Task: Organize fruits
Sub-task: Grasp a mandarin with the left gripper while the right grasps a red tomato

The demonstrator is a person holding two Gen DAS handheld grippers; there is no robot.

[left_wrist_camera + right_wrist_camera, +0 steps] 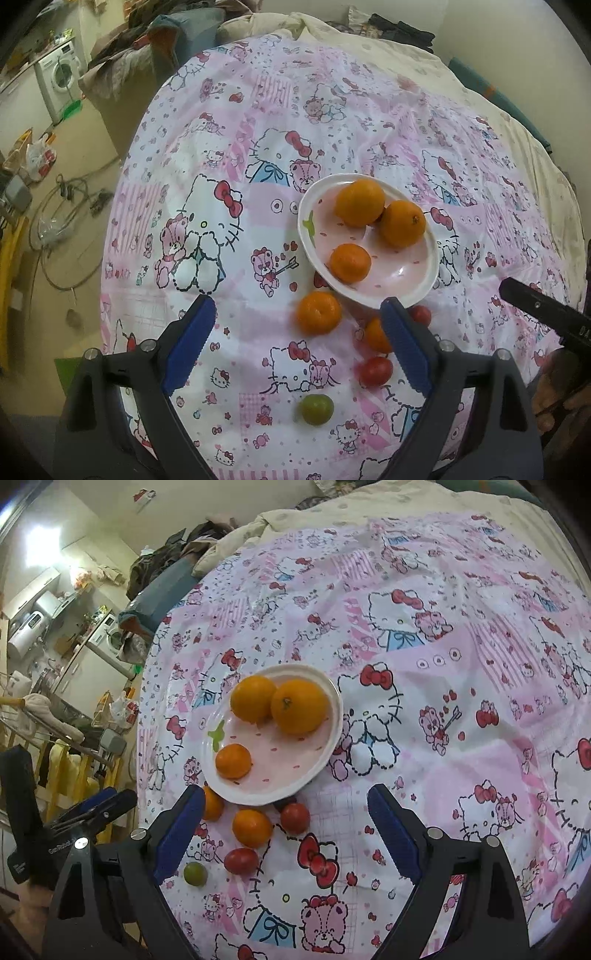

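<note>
A white plate with a pink middle [408, 275] [284, 771] lies on the cartoon-print cloth and holds three oranges [360, 202] [300, 706]. In front of it lie two loose oranges [318, 312] [252, 828], two red tomatoes [376, 371] [241, 861] and a small green fruit [316, 409] [195, 874]. My left gripper [299, 306] hovers open above the loose fruit, its pads touching nothing. One finger hides part of the second orange [373, 336]. My right gripper [286, 793] is open and holds nothing, just right of the loose fruit.
The pink cloth [443, 701] covers a bed with a cream quilt [369, 33] behind it. Off the bed's left edge the floor holds cables [66, 206], bags and a washing machine [61, 75]. The other gripper's black body shows at each view's side [543, 314] [99, 805].
</note>
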